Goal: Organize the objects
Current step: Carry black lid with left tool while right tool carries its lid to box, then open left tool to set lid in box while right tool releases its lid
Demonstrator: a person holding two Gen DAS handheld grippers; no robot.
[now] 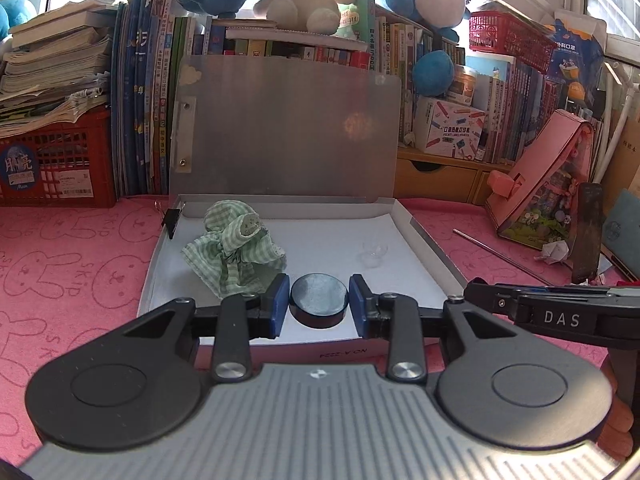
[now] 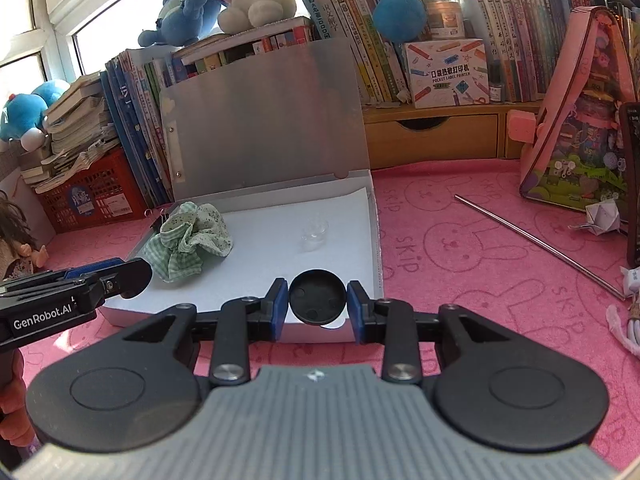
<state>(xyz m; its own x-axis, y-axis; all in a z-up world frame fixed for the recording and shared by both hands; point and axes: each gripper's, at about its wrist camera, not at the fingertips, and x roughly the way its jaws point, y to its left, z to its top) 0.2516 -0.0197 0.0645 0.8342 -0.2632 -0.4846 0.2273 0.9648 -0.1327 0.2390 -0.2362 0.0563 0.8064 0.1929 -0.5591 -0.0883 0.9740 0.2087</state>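
Your left gripper [image 1: 319, 306] and right gripper [image 2: 318, 306] angle down over the open file box [image 1: 424, 236], jaws each clamping one black disc [image 1: 319, 300], [image 2: 317, 296]. Inside: one green checked cloth [image 1: 232, 252], one clear cup [image 1: 374, 254].

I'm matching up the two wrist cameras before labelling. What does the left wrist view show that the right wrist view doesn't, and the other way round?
Only the left wrist view: the left gripper closed on a solid black disc, and a red basket on top of the books.

Only the right wrist view: the right gripper closed on a black cap shown hollow side, and a doll at the left edge.

Both: the open grey box, green checked cloth, clear plastic piece, metal rod, pink mat.
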